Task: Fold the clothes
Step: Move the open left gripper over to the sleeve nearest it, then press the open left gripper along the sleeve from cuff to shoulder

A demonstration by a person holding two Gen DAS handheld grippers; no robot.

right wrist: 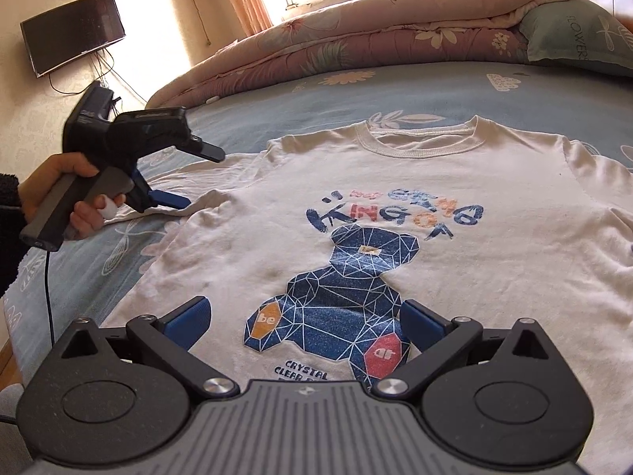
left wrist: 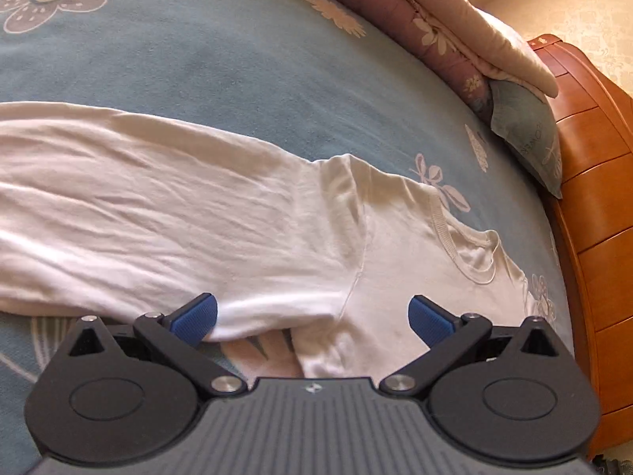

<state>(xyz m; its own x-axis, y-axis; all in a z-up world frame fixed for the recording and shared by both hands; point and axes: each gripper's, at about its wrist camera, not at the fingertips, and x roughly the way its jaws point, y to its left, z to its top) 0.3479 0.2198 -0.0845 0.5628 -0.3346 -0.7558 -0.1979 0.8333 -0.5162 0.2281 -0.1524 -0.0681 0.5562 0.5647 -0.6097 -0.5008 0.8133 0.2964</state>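
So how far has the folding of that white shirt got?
Barely begun. Done: the T-shirt lies spread flat, print up, on the blue bedsheet. In hand: the left gripper, open, sits at the edge of one sleeve; the right gripper, also open, hovers over the bear print. Left: every fold.

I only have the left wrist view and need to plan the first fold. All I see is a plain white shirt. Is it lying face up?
Observer: Yes. The right wrist view shows the T-shirt face up, with a blue bear print on the chest.
Operator: Where is the right gripper?
Observer: The right gripper is open, low over the bear print.
Operator: And where does my left gripper sit?
Observer: The left gripper, open, is at the sleeve edge, in a hand.
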